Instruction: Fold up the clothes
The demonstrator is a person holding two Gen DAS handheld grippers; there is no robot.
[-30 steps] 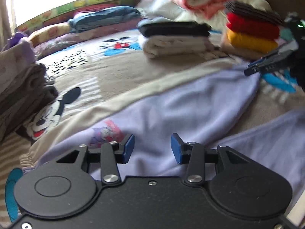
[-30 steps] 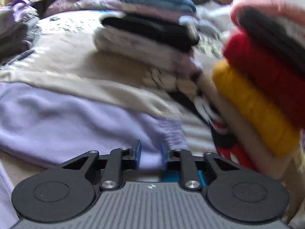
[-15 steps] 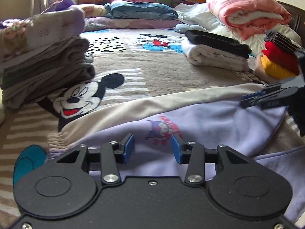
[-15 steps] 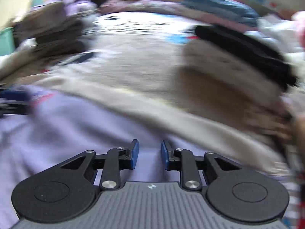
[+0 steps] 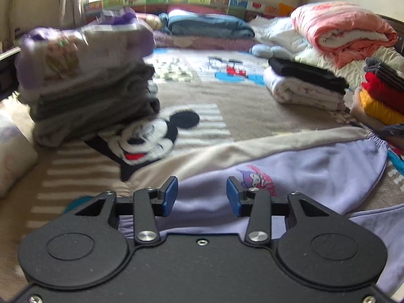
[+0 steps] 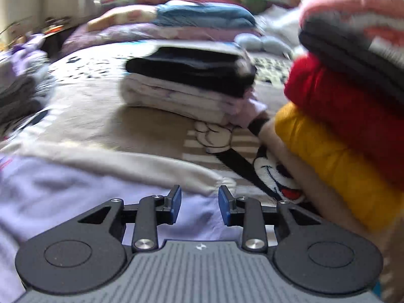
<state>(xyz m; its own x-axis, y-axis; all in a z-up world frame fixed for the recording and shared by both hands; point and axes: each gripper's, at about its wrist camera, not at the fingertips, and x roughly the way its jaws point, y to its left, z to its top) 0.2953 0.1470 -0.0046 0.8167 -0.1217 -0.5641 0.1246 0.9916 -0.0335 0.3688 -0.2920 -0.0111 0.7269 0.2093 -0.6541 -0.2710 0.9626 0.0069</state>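
A lilac garment with a cartoon print (image 5: 315, 174) lies spread on the bed over a cream garment (image 5: 252, 149). My left gripper (image 5: 201, 196) is open and empty, just above the lilac cloth near the print. In the right wrist view the lilac garment (image 6: 63, 189) and cream garment (image 6: 126, 164) lie in front. My right gripper (image 6: 199, 205) is open and empty over the lilac cloth's edge.
The bed has a Mickey Mouse blanket (image 5: 151, 139). A grey and purple folded stack (image 5: 88, 88) stands at left. A black-on-white stack (image 5: 303, 85) (image 6: 189, 85) and a red-yellow stack (image 5: 378, 96) (image 6: 341, 126) stand at right. Pink bedding (image 5: 341, 30) lies behind.
The left gripper has swung left, bringing the grey stack into view. The right gripper has swung left and back right, and its jaws have widened slightly.
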